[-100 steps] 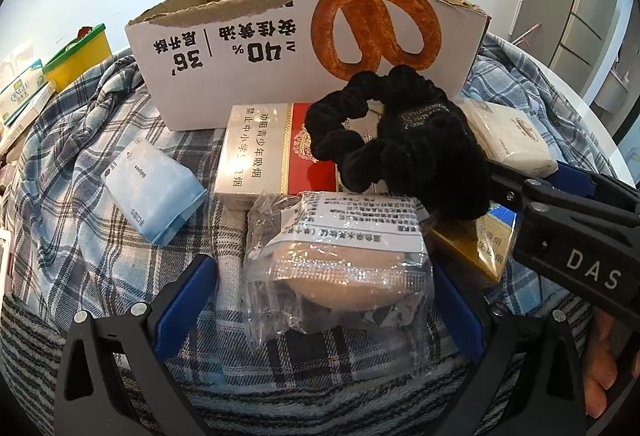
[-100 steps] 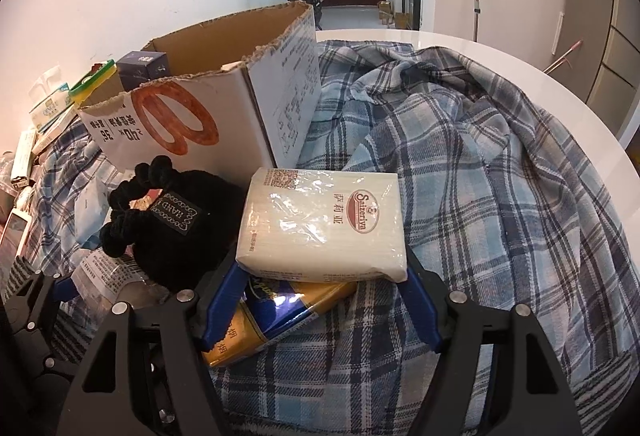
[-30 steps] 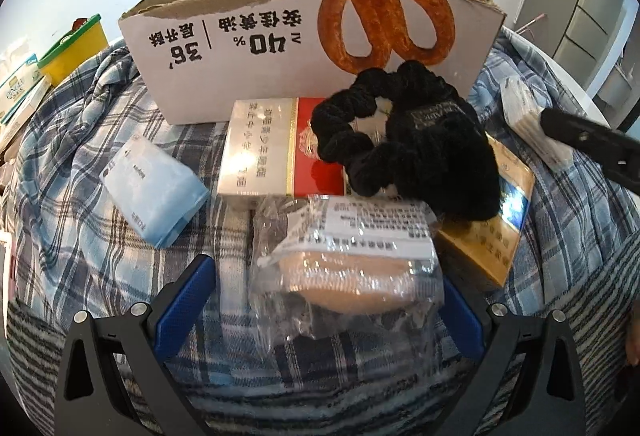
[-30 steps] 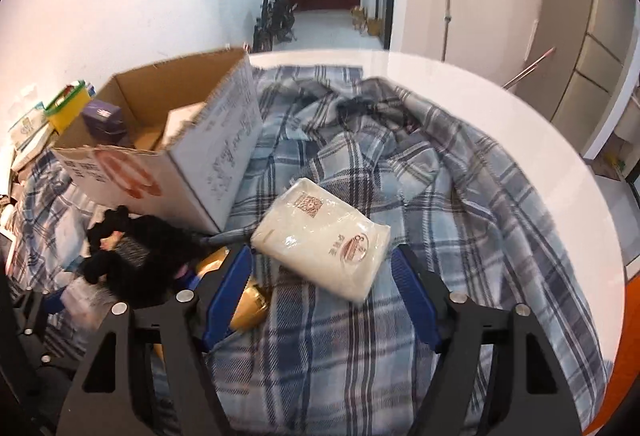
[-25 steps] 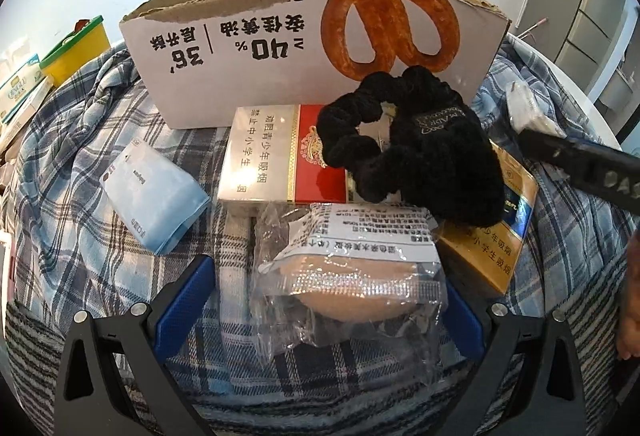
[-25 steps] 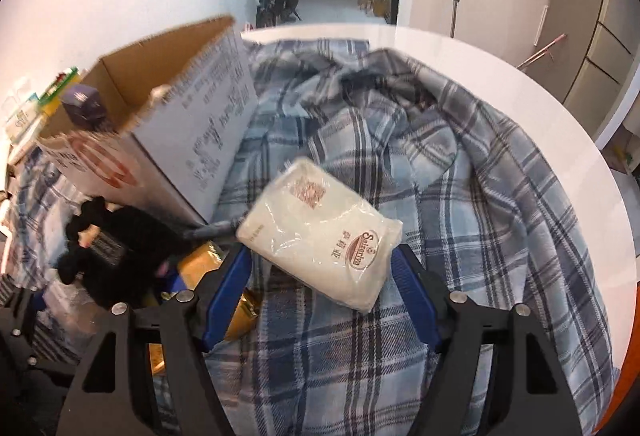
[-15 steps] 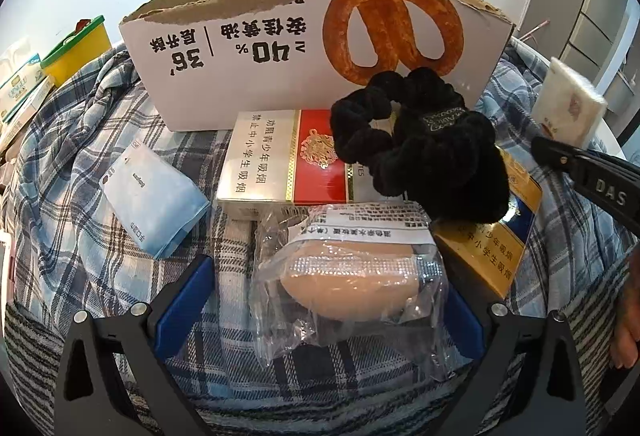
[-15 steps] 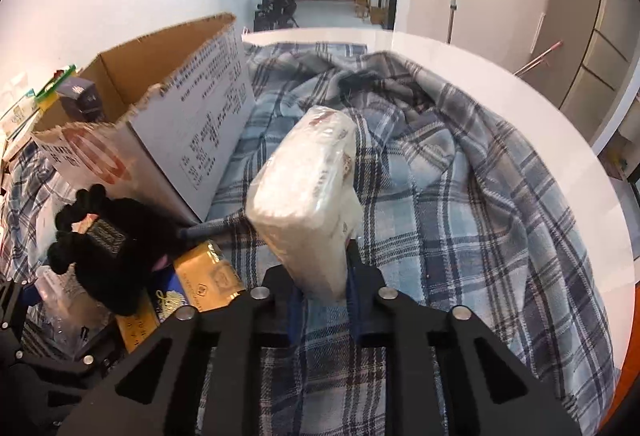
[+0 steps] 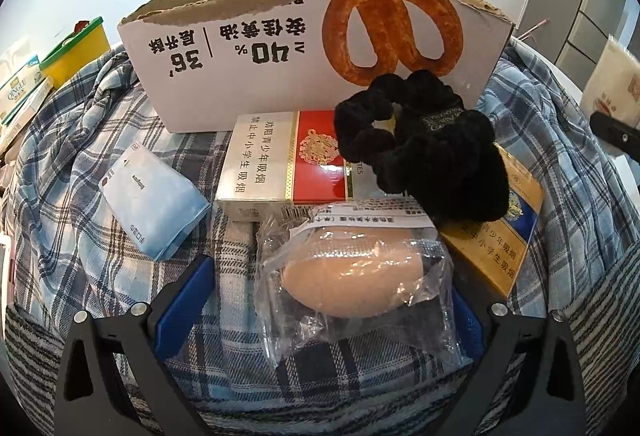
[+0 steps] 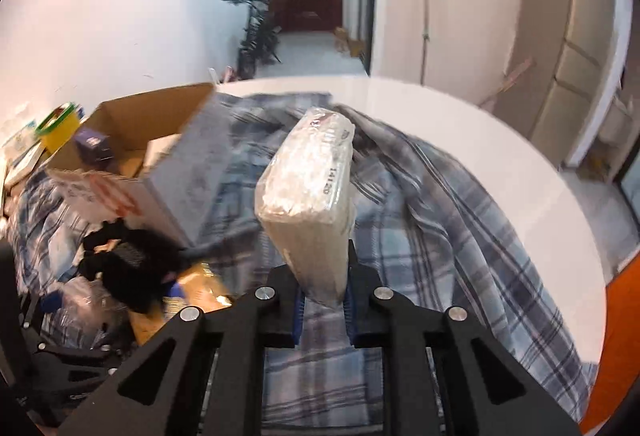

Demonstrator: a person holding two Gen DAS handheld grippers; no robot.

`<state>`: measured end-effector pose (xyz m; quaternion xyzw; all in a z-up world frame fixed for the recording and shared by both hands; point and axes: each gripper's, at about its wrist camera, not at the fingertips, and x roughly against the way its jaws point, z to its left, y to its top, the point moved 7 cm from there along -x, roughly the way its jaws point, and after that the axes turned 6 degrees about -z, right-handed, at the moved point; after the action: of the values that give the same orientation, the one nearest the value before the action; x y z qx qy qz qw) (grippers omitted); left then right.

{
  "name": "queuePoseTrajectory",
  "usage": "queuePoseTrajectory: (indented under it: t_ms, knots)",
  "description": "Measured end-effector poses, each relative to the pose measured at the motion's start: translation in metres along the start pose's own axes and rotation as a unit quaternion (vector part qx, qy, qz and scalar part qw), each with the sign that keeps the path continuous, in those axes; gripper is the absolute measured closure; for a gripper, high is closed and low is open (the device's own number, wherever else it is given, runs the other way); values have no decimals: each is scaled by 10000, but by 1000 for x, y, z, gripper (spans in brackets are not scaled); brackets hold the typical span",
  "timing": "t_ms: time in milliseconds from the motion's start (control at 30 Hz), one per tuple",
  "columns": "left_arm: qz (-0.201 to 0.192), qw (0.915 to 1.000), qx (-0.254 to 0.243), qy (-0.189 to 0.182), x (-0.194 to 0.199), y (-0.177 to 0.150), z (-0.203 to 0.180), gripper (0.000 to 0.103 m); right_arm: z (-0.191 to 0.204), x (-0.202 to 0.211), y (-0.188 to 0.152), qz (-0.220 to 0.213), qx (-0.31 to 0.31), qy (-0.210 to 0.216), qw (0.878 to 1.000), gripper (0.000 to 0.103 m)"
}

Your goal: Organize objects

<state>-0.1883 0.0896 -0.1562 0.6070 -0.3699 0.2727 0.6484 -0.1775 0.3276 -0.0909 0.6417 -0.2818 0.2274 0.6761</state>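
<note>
Right gripper (image 10: pixel 323 306), jaws clamped on the white plastic-wrapped tissue pack (image 10: pixel 310 195), lifted right of the torn brown cardboard box (image 10: pixel 160 151); left gripper (image 9: pixel 320 300), jaws spread around the clear-bagged beige sponge (image 9: pixel 352 278), before that box (image 9: pixel 312 51).

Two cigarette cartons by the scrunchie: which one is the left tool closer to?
The gold-and-blue carton, beside the left tool's right finger, poking out under the black scrunchie. The red-and-white carton lies farther off, against the cardboard box.
</note>
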Motion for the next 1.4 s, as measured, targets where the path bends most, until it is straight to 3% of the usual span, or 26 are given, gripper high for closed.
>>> queuePoseTrajectory:
  t_ms: [100, 167, 367, 533, 667, 800, 933, 1000, 1067, 1133, 1233, 1300, 1400]
  knots:
    - [2, 10000, 5, 3, 2, -1, 0, 0, -18, -3, -2, 11, -280, 17, 9996, 88]
    - [0, 10000, 15, 15, 3, -1, -1, 0, -14, 3, -5, 21, -332, 297, 9990, 88]
    - [2, 10000, 20, 21, 7, -3, -1, 0, 25, 22, -27, 30, -429, 1021, 9938, 88]
    - [103, 9999, -67, -47, 12, -5, -1, 0, 62, 4, -41, 283, -532, 1377, 9886, 88]
    - [183, 9998, -72, -36, 17, -8, 1, 0, 52, -24, -51, 524, -131, 309, 9981, 88]
    - [70, 9999, -115, 95, 31, -9, 6, 0, 27, -32, -53, 778, -517, 295, 9952, 88]
    - [-193, 9993, -312, 70, 55, -7, 5, 0, 10, -21, -42, 398, -200, -540, 9975, 88]
    - [-231, 9991, -340, -68, 61, -5, 1, 0, 15, -12, -39, 284, -65, -484, 9984, 88]
    - [-177, 9992, -269, -237, 59, -4, -12, 0, 23, -2, -37, 287, -193, -60, 9994, 89]
    - [-17, 9993, -142, -338, 34, 2, -7, 0, 33, 7, -38, 313, -236, 290, 9988, 88]
    - [341, 9976, 175, -575, 12, 3, 4, 0, 46, 18, -36, 148, -4, 226, 9996, 88]
    - [201, 9964, 354, -737, 16, 3, 8, 0, 53, 19, -34, 83, 95, 181, 9998, 89]
    - [-162, 9978, 132, -636, 29, 13, 8, 0, 53, 17, -36, 160, -54, 349, 9993, 88]
